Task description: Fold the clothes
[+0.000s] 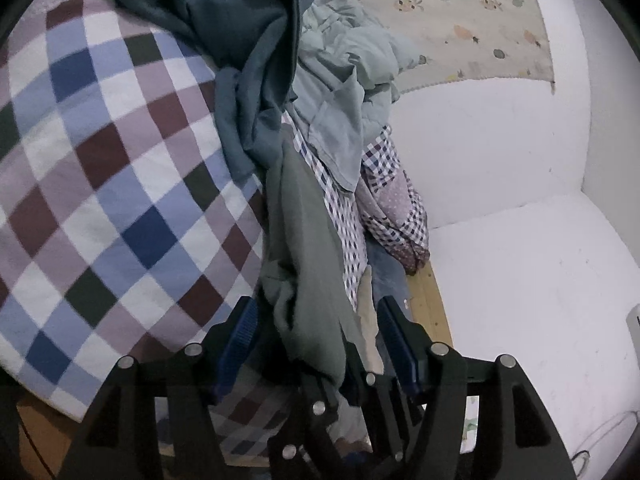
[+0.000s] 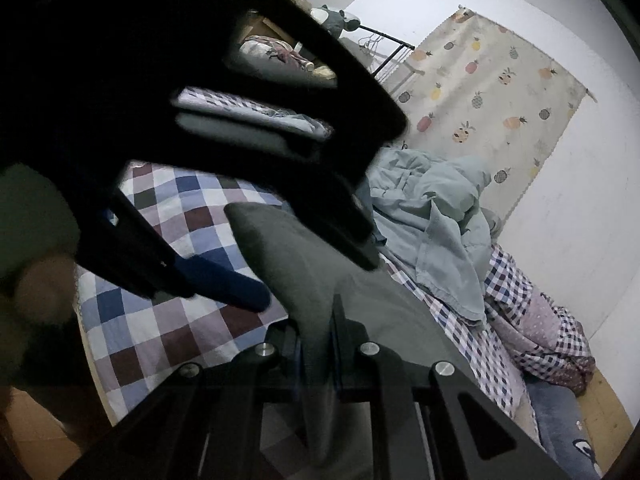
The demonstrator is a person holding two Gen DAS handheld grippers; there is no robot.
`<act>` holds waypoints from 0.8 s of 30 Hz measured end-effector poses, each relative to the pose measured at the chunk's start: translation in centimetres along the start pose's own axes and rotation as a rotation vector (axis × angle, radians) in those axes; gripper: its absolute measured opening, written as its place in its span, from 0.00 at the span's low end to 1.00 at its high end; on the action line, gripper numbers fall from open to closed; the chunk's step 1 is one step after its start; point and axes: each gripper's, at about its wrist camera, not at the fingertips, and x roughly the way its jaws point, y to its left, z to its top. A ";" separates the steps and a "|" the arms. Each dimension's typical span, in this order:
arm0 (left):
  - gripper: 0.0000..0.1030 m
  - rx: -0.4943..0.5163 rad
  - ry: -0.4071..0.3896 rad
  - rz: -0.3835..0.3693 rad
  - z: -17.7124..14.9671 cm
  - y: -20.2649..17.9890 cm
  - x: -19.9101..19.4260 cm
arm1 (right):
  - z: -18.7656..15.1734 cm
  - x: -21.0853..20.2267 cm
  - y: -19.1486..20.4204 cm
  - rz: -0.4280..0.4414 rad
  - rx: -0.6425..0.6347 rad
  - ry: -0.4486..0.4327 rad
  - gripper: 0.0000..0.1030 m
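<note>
Right wrist view: your right gripper (image 2: 318,344) pinches the grey-green garment (image 2: 304,264); your left gripper (image 1: 316,344), jaws wide, probably should clamp it next, then spread it.

Your clothes pile (image 1: 320,92) lies on the bed (image 1: 100,184), centre frame; the wall (image 1: 500,152) stands at right.

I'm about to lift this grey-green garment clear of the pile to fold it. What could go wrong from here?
1. The left gripper is open around the grey-green garment, so only the right gripper, shut on it, carries it; it may slip.
2. The garment lies against the dark teal garment and the light blue shirt; lifting may drag them along.
3. The left gripper crowds the right wrist view; they could collide.
</note>
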 end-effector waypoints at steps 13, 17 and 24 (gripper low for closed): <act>0.39 0.055 0.022 0.043 0.5 -0.7 1.8 | -0.2 -0.4 -0.1 0.011 0.019 -0.023 0.10; 0.18 0.046 0.018 0.056 0.8 -0.6 1.8 | -0.4 -0.5 0.1 0.009 0.010 -0.035 0.14; 0.10 0.034 0.031 0.066 1.0 -0.7 1.8 | -1.3 -2.5 1.1 -0.043 -0.038 -0.053 0.44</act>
